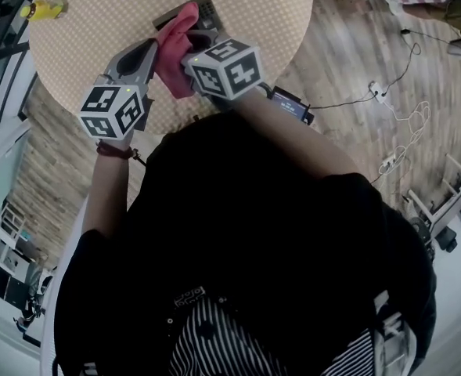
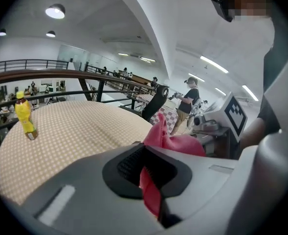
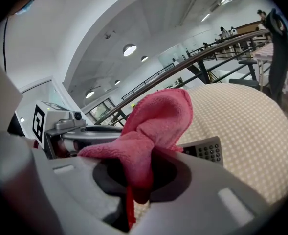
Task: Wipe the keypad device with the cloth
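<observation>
A pink cloth (image 1: 175,45) is bunched up between my two grippers above the near part of the round table (image 1: 97,45). My left gripper (image 1: 152,53) is shut on one end of the cloth (image 2: 170,141). My right gripper (image 1: 194,44) is shut on the other end, and a fold of the cloth (image 3: 156,124) stands up over its jaws. The dark keypad device (image 1: 204,10) lies on the table just beyond the cloth, partly hidden by it. In the right gripper view the keypad device (image 3: 210,151) shows its buttons right behind the jaws.
A yellow bottle (image 1: 42,9) stands at the table's far left edge, and the left gripper view shows the bottle (image 2: 24,115) upright. Cables and a power strip (image 1: 379,92) lie on the wooden floor to the right. The person's dark torso fills the lower head view.
</observation>
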Demonstrator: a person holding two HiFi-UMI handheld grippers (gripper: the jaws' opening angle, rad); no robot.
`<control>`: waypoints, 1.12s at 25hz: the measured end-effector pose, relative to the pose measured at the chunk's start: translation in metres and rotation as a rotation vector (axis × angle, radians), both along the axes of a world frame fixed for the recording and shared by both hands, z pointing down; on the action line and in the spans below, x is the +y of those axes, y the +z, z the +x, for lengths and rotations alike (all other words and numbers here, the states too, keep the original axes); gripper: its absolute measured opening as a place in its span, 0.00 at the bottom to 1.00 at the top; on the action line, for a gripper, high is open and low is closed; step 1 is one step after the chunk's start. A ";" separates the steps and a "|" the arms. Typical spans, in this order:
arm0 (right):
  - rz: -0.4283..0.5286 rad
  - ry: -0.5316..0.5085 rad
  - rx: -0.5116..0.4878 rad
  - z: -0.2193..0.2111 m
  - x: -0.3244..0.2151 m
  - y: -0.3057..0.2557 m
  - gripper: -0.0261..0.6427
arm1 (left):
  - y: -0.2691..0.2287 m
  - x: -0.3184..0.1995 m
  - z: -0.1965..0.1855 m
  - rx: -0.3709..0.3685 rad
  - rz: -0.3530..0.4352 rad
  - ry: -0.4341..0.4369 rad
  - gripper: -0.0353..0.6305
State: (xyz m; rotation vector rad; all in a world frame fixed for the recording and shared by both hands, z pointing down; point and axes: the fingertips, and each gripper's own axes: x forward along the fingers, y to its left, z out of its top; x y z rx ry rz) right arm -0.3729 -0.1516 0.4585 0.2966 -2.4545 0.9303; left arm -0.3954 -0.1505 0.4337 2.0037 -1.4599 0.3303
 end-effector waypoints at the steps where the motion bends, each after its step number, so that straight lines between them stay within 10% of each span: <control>1: -0.005 0.009 0.007 0.003 -0.003 0.008 0.14 | 0.005 -0.006 0.001 0.014 -0.007 0.019 0.06; 14: -0.019 0.045 0.101 0.007 -0.013 0.082 0.14 | 0.082 -0.068 0.005 -0.254 -0.238 0.323 0.06; 28: -0.034 0.001 0.127 -0.002 -0.024 0.113 0.14 | 0.120 -0.069 0.008 -0.223 -0.354 0.369 0.06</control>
